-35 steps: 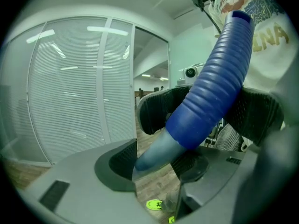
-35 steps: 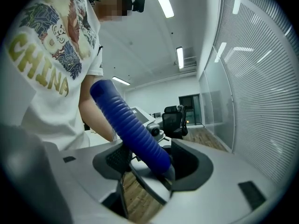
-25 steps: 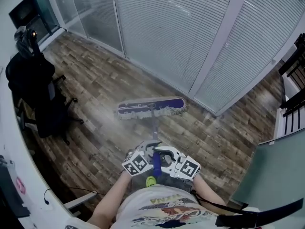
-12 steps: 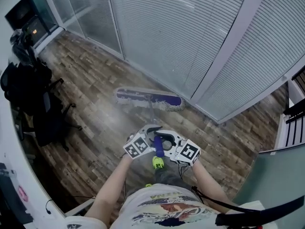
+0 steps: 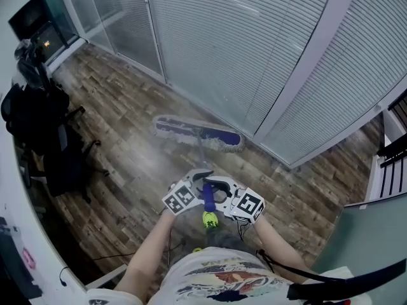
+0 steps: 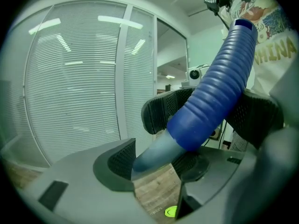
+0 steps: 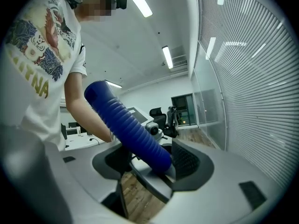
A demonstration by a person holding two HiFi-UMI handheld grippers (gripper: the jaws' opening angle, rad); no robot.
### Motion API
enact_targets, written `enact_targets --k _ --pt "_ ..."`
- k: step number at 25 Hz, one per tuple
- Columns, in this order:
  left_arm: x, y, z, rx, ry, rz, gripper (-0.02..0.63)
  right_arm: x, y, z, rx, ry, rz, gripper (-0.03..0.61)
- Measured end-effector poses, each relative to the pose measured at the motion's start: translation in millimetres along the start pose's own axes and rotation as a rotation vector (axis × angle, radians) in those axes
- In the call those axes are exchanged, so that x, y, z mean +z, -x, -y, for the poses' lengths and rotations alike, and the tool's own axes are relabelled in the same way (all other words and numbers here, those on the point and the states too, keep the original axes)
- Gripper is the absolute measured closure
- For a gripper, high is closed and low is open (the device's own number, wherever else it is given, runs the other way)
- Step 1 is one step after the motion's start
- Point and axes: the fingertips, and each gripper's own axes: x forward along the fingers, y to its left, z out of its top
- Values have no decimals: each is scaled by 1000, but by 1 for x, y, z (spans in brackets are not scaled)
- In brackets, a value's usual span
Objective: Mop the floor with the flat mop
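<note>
Mopping appears mid-stroke. Head view: the flat mop head (image 5: 198,134) lies on the wood floor (image 5: 127,113) near the blinds. Left gripper view: the left gripper (image 6: 154,161) clamps the handle (image 6: 212,94). Right gripper view: the right gripper (image 7: 149,161) clamps the blue grip (image 7: 126,125). Next, stroke evenly, keeping the head flat.

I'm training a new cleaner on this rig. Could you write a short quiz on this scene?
1. True or false: the mop head rests on carpet.
2. What do the left tongs and right tongs grip? A: a bucket. B: the mop handle. C: a broom.
3. Fill in: the black chair stands at the head view's ___ edge.
Key: 1 false, it rests on the wooden floor. 2 B. 3 left.
</note>
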Motion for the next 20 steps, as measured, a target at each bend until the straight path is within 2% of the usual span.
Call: enact_targets --k 6,15,20 --pt "-23 39 68 -2 7 4 419 -16 -3 -81 19 5 -20 330" --pt "-64 104 225 15 12 7 414 -53 15 -253 35 6 -49 328" --pt "-74 124 302 30 21 -5 414 -66 38 -330 64 6 -51 330"
